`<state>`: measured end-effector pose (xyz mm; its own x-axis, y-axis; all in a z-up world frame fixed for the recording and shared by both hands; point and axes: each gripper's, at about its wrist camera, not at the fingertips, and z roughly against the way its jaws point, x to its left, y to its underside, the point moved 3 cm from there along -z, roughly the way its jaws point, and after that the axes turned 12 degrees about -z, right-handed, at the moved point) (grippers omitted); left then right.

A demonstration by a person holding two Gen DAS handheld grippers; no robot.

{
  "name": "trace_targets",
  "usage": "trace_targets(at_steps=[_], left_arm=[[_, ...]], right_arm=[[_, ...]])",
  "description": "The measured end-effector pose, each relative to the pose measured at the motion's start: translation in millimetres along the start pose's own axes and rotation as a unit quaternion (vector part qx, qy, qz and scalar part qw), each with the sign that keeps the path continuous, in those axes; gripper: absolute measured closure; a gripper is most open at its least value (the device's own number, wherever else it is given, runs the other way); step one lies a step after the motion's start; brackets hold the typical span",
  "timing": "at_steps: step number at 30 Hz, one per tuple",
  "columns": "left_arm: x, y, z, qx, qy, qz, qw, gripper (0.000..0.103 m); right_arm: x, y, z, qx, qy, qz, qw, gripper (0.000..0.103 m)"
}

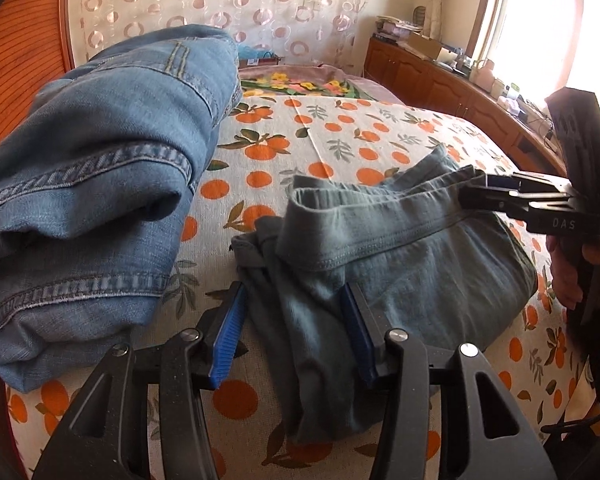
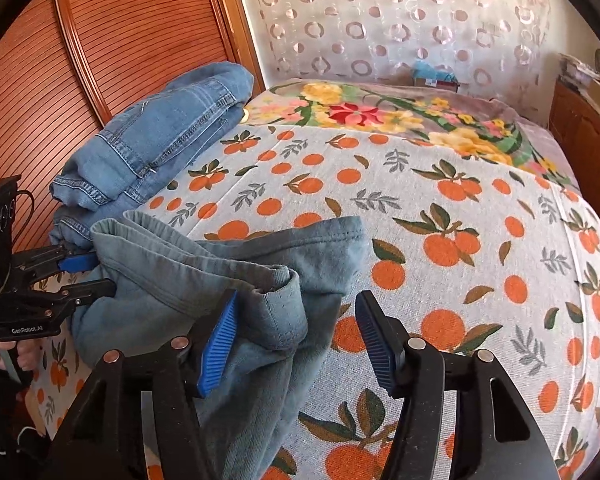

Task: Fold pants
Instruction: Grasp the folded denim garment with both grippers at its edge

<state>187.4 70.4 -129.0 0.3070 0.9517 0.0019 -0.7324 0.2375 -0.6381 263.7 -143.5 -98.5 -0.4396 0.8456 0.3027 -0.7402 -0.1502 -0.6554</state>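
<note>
Grey-green pants (image 1: 400, 256) lie bunched on a bed with an orange-print sheet (image 1: 340, 140). My left gripper (image 1: 296, 320) is open, its blue pads on either side of a fold of the pants at the near edge. It also shows in the right wrist view (image 2: 90, 276), jaws spread around the pants' left edge. My right gripper (image 2: 296, 340) is open over the pants' (image 2: 228, 280) rolled hem; cloth lies between the pads. In the left wrist view the right gripper (image 1: 476, 192) sits at the waistband's far end.
A stack of folded blue jeans (image 1: 100, 184) lies on the bed's left side, also in the right wrist view (image 2: 152, 148). A floral blanket (image 2: 400, 120) covers the bed's far end. A slatted wooden headboard (image 2: 80, 60) stands at left, wooden cabinets (image 1: 440, 76) at right.
</note>
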Motion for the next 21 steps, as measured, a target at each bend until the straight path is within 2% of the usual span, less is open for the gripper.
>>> trace_targets(at_steps=[5,14,21], left_arm=[[4,-7,-6,-0.002,0.0,0.005,1.0,0.053],[8,-12,-11,-0.008,-0.005,0.007,0.9999,0.053],[6,-14,-14,-0.014,-0.004,0.008,0.9999,0.046]], right_arm=[[-1,2,-6,0.008,-0.013,-0.005,1.0,0.041],[1,8,-9,-0.003,-0.015,-0.002,1.0,0.041],[8,11,-10,0.0,-0.023,0.01,1.0,0.057]])
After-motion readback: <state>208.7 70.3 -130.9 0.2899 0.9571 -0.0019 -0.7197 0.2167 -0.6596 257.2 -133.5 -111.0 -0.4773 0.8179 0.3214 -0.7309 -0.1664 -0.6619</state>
